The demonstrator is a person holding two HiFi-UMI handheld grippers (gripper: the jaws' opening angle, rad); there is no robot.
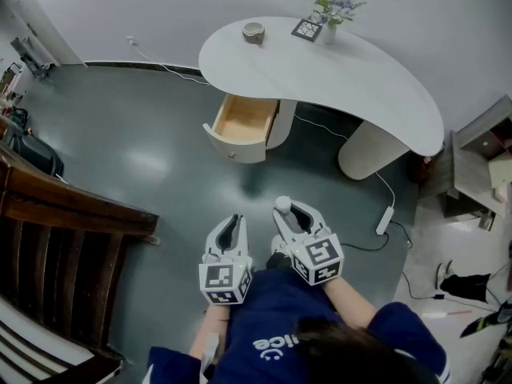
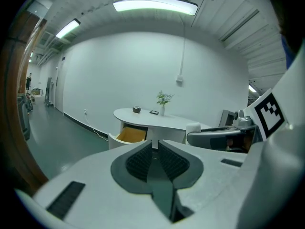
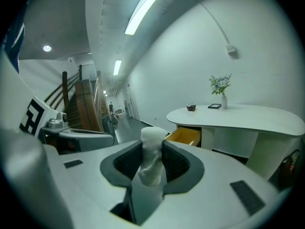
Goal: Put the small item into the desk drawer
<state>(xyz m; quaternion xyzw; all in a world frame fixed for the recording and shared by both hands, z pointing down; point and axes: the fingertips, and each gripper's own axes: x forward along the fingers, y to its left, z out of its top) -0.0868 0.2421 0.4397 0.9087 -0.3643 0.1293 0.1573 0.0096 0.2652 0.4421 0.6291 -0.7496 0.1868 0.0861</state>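
Note:
My right gripper (image 1: 285, 212) is shut on a small white roll-shaped item (image 1: 282, 204), which stands upright between the pads (image 3: 152, 159). The left gripper (image 1: 232, 224) hovers beside it with its jaws together and nothing in them (image 2: 152, 148). Both are held above the dark floor, well short of the white curved desk (image 1: 352, 78). The desk drawer (image 1: 242, 122) is pulled open and shows a bare wooden inside. It also appears ahead of the jaws in the left gripper view (image 2: 129, 135) and the right gripper view (image 3: 186, 136).
On the desk stand a small bowl (image 1: 254, 31), a framed picture (image 1: 307, 29) and a vase of flowers (image 1: 330, 10). A power strip with its cable (image 1: 385, 220) lies on the floor right of the desk. A dark wooden staircase (image 1: 64, 238) fills the left.

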